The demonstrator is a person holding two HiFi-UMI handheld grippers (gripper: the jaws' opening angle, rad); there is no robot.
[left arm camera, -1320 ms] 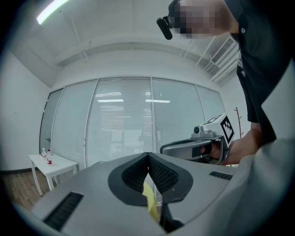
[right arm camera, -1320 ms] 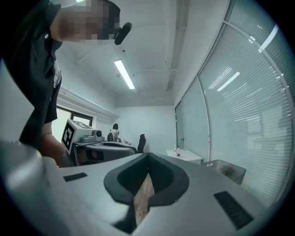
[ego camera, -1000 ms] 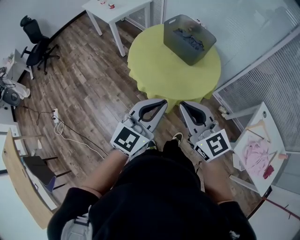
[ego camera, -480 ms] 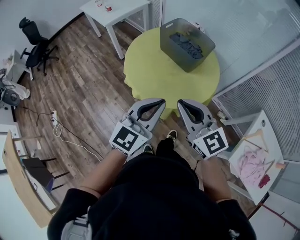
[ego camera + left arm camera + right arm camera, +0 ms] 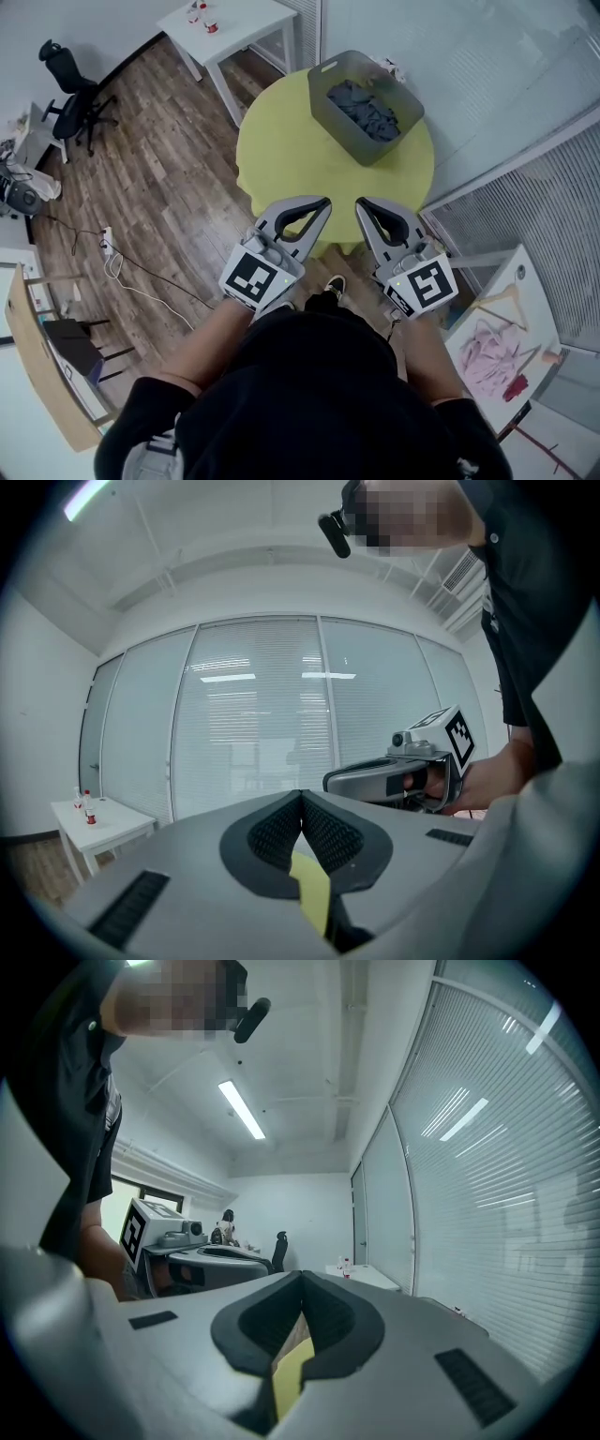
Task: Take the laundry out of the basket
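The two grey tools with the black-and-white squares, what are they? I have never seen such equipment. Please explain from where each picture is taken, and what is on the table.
A person holds a two-jaw gripper in each hand: the left gripper and the right gripper. The cubes with square markers are part of them. The head view comes from a camera on the person's head, looking steeply down. The other two views come from a camera riding on each gripper, looking along its jaws. Both pairs of jaws are shut and hold nothing. Ahead stands a round yellow table. On it is a grey basket with dark laundry inside.
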